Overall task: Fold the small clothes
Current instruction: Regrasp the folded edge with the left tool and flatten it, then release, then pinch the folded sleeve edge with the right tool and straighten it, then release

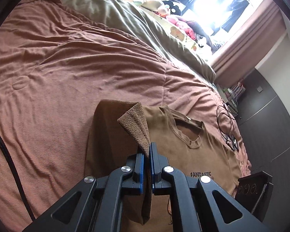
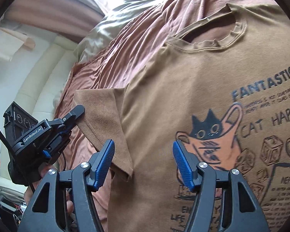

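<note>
A brown T-shirt (image 2: 183, 89) with a cat print and the word FANTASTIC lies front up on the pink bedspread (image 1: 67, 67). It also shows in the left wrist view (image 1: 193, 145). My left gripper (image 1: 149, 154) is shut on the edge of the shirt's sleeve (image 1: 137, 123) and holds it lifted and curled over. In the right wrist view the left gripper (image 2: 75, 114) is at the sleeve (image 2: 104, 116) hem. My right gripper (image 2: 143, 154) is open and empty, just above the shirt near the armpit seam.
An olive duvet (image 1: 145, 29) lies bunched along the far side of the bed. A black cable (image 1: 226, 119) lies on the bedspread beyond the collar. A black box (image 1: 255, 191) stands at the bed's edge. Clutter sits by the window (image 1: 212, 5).
</note>
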Demonstrator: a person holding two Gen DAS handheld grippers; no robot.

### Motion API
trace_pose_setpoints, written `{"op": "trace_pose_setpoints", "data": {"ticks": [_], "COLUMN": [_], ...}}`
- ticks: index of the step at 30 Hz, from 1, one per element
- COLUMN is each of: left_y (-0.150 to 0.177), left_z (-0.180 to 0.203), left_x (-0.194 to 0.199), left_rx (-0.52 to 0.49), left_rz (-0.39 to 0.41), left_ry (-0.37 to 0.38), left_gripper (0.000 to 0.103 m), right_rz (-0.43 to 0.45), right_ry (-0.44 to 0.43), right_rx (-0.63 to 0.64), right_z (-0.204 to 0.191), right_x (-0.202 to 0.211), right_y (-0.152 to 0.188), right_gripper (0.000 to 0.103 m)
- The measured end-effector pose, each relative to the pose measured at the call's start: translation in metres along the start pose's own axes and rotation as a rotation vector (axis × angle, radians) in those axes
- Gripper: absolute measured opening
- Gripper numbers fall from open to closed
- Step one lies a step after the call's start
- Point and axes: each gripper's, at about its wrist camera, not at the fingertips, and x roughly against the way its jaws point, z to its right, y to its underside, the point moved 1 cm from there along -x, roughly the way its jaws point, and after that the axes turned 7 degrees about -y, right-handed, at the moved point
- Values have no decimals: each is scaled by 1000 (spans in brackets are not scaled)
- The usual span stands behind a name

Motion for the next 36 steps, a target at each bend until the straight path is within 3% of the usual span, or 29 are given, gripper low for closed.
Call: {"op": "trace_pose_setpoints", "data": {"ticks": [11, 13, 17, 23, 31, 34, 36], "left_y": [12, 16, 19, 13, 16, 20, 22], "left_z": [47, 51, 39, 3, -35, -48, -55], "left_x": [-35, -41, -39, -28, -24, -28, -31], "left_rx": [-83, -117, -110, -73, -43, -27, -18], "left_rz": [-73, -104, -100, -88, -100, -111, -123], "left_ry": [72, 54, 42, -31, -97, -116, -127], "left_gripper": [6, 10, 24, 25, 24, 24, 25], "right_rz": [17, 11, 1, -21, -57, -50, -57], "right_ry": [-11, -17, -25, -17, 40, 59, 76], "right_rx": [-51, -54, -54, -42, -43, -29, -23], "right_z": [19, 21, 19, 15, 19, 17, 16], "right_x": [17, 17, 7, -16, -50, -58, -64], "right_y": [1, 1, -3, -12, -21, -28, -33], "right_gripper": [61, 61, 61, 60, 44, 31, 9]}}
